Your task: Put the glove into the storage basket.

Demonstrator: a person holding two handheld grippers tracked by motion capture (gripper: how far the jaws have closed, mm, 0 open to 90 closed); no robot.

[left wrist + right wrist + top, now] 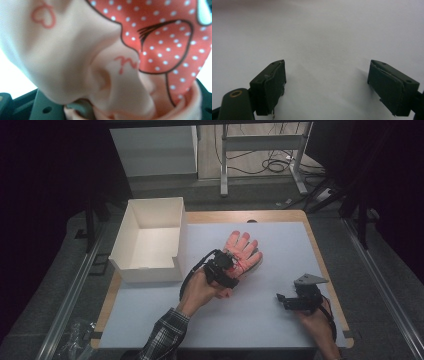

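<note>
Gripping pink glove (pixel 243 249) at frame centre, left gripper (pixel 226 266) jaws clamped on cuff; right gripper (pixel 286 300) jaws wide, lower right, over bench (pixel 280 245).

Pale pink glove (pixel 75 50) – red polka-dot print, seemingly bunched – pinched at its cuff between the gripper's jaws.

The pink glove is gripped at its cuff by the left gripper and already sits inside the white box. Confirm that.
Not quite. The left gripper does grip the pink glove at its cuff, but the glove is not inside the white box; it lies over the grey table mat, to the right of the box. The high view shows this.
</note>
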